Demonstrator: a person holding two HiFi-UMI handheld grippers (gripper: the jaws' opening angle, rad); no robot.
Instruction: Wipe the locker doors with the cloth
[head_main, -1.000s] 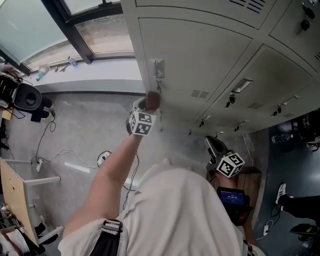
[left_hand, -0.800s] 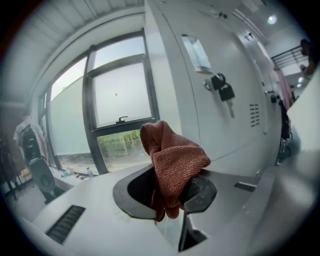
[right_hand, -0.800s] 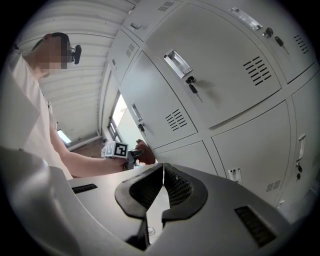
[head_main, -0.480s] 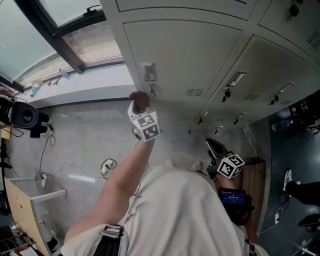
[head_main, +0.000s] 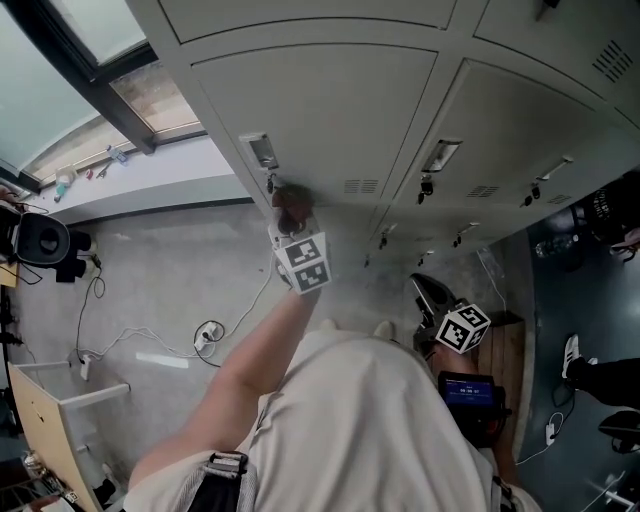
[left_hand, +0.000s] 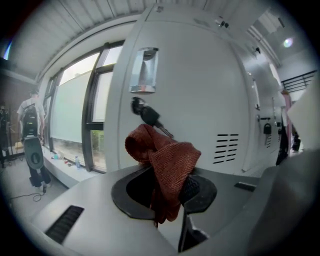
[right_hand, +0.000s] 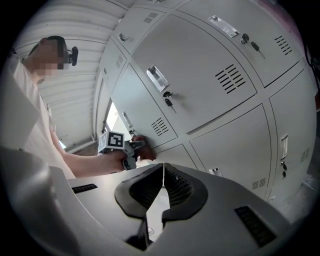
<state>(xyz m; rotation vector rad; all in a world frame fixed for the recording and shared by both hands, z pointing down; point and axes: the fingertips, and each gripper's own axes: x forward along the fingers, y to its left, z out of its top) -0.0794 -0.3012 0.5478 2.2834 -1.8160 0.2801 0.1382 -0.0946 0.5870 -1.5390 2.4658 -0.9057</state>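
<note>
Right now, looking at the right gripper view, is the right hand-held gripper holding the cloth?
No, the right hand-held gripper has its jaws closed together on nothing; the red cloth sits in the left hand-held gripper.

The person wore a pale short-sleeved shirt (head_main: 360, 420) and a black strap (head_main: 208, 488). The left gripper (left_hand: 168, 188) and right gripper (right_hand: 162, 187) were grey, with black ribbed pads (right_hand: 178, 188) and white cubes (head_main: 462, 328) of black markers.

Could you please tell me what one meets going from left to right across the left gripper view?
Standing person → window → red cloth → vent slots → next locker's hanging key.
</note>
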